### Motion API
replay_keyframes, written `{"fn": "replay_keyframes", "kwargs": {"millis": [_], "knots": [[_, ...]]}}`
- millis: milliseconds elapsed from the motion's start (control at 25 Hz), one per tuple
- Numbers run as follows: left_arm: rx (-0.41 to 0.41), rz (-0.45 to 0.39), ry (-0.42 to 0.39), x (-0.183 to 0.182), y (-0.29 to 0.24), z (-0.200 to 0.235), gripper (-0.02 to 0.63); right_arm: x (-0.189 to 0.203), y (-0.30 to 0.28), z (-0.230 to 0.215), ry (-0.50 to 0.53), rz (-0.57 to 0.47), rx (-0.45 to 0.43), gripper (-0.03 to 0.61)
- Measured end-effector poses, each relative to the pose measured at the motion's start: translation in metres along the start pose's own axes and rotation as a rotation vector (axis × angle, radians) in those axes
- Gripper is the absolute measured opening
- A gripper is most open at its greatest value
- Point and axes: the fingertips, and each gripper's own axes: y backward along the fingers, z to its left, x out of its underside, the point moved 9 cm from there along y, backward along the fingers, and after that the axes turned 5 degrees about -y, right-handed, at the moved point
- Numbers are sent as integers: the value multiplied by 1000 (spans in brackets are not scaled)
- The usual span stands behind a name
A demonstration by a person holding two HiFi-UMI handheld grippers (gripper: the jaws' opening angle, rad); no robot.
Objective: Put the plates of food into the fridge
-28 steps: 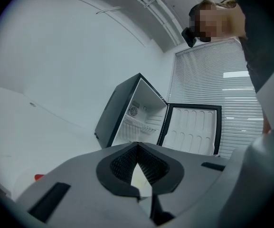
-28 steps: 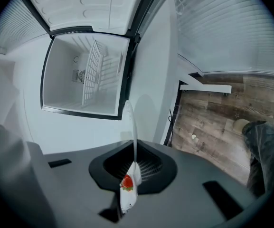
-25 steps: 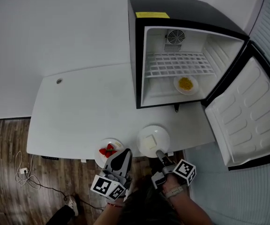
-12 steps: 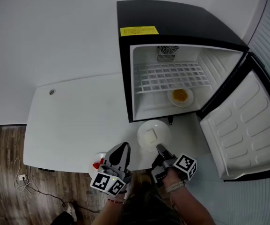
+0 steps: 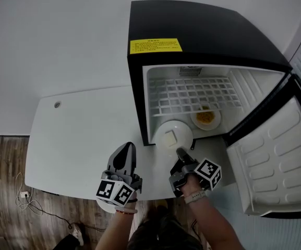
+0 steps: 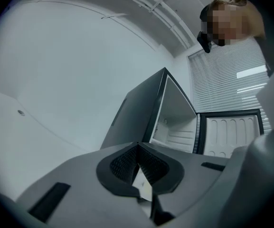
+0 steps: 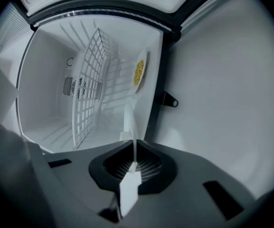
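Note:
My right gripper (image 5: 180, 151) is shut on the near rim of a white plate (image 5: 172, 136) that carries a pale square of food. The plate hangs at the sill of the open black fridge (image 5: 140, 77). In the right gripper view this plate (image 7: 128, 118) shows edge-on between the pads (image 7: 133, 163). Inside, a plate of yellow food (image 5: 206, 117) sits on the fridge floor at the right. My left gripper (image 5: 125, 149) hovers over the table, shut, with nothing past its tips (image 6: 137, 148). A sliver of white rim (image 5: 105, 206) peeks from under its marker cube.
A white wire shelf (image 5: 192, 95) spans the fridge above the yellow food. The fridge door (image 5: 275, 160) stands wide open to the right. The white table (image 5: 82, 134) stretches left of the fridge, with a small round hole (image 5: 57, 104) near its back corner.
Both grippers moved forward toward the fridge. The plate with the pale square went from the table's front edge to the fridge sill. The strawberry plate is now almost hidden under my left gripper.

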Motion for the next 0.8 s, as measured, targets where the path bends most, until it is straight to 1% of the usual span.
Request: {"fn": "replay_keyframes", "kwargs": {"millis": [200, 320, 560, 680, 800], "knots": [[-47, -1, -39, -6, -27, 22, 6, -13, -27, 9, 4, 6, 7, 14], [-76, -4, -48, -7, -38, 32, 6, -20, -42, 12, -1, 14, 14, 14], [-97, -15, -47, -5, -55, 44, 6, -26, -65, 22, 21, 33, 20, 14], [-96, -9, -44, -6, -61, 43, 6, -29, -72, 26, 62, 45, 33, 14], [-85, -9, -40, -4, -64, 42, 6, -33, -76, 30, 167, 67, 65, 15]]}}
